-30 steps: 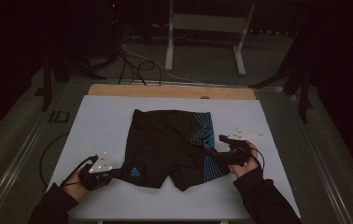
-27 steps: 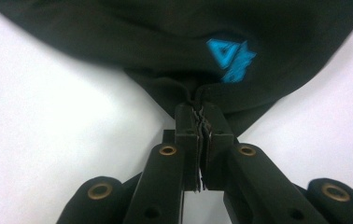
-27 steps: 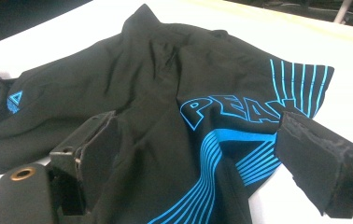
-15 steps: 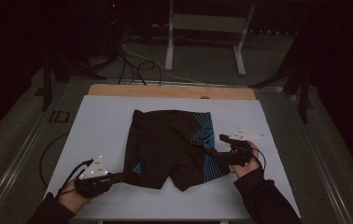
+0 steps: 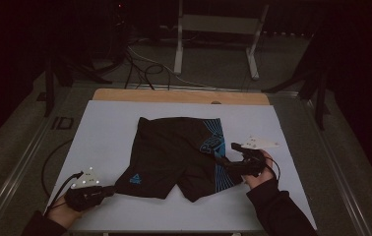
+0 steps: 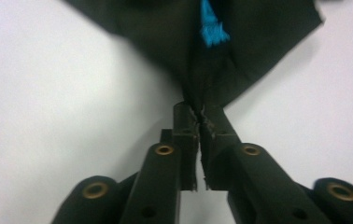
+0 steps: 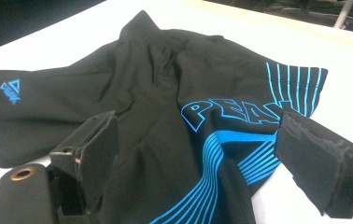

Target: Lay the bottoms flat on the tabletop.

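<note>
Your left gripper (image 5: pixel 109 191) is pinching the hem of the black shorts (image 5: pixel 174 152), jaws closed tight on the cloth. Your right gripper (image 5: pixel 225 164) is gaping wide, cloth lying between its jaws. The shorts are lying spread mid-sheet on the white table cover (image 5: pixel 105 132), a wooden table edge (image 5: pixel 174 96) beyond, cables (image 5: pixel 139 69) trailing across the dim floor past a metal stand (image 5: pixel 216 39)
</note>
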Tool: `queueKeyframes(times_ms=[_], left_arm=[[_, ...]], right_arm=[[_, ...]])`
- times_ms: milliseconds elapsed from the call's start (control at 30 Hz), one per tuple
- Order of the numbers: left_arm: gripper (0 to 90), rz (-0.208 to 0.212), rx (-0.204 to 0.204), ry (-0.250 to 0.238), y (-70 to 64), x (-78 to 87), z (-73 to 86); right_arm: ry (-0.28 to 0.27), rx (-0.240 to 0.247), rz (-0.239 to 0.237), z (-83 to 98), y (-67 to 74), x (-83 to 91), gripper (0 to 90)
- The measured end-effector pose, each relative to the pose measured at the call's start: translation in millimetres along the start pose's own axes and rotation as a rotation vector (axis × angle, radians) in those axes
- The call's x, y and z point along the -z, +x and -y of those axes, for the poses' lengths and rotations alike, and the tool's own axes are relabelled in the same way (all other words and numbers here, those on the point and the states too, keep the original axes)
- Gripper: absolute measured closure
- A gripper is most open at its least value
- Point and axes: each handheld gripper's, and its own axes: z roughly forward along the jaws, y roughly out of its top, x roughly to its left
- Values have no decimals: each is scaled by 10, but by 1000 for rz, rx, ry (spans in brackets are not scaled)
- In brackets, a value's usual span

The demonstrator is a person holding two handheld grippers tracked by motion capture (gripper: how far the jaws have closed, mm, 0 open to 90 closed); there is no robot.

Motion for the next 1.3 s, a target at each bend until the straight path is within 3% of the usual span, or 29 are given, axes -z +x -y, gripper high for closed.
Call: queueKeyframes(times_ms=[67,100,133,167,233,367,500,667,733,867,967,1100,1167,1233,1300], left_arm=[[743,15,-18,3,3,4,37],[620,15,-18,3,3,4,37],[620,10,-27,-29,-28,33,37],[475,14,-28,-50,-52,55,23],[332,33,-40,-77,-108,82,-27],[188,70,-76,-97,-248,56,-152],[197,100,-132,-118,-412,-3,-307],[327,181,-231,-141,-632,-151,-571],[341,215,-259,-131,-697,-230,-644],[451,293,-331,-100,-835,-446,-776],[489,320,-376,-60,-909,-609,-834],[516,304,-417,26,-882,-813,-839],[519,274,-434,64,-836,-893,-826],[519,237,-439,86,-792,-953,-812],[540,241,-422,82,-744,-985,-815]], right_arm=[[0,5,5,6,1,9,139],[0,5,5,6,1,9,139],[-1,1,3,10,-2,13,139],[-1,1,7,15,-11,16,139],[2,0,6,19,-15,16,139],[2,-5,3,23,-4,14,139],[0,-3,3,28,6,19,139],[-2,-7,-2,31,3,14,140],[-2,-9,-5,32,2,13,139],[-5,-9,-10,33,4,13,140],[-2,-6,-13,35,5,7,140],[-4,-15,-20,37,6,2,140],[-2,-11,-19,36,13,2,140],[-3,-13,-24,38,11,-3,140],[0,-12,-24,36,13,-6,140]])
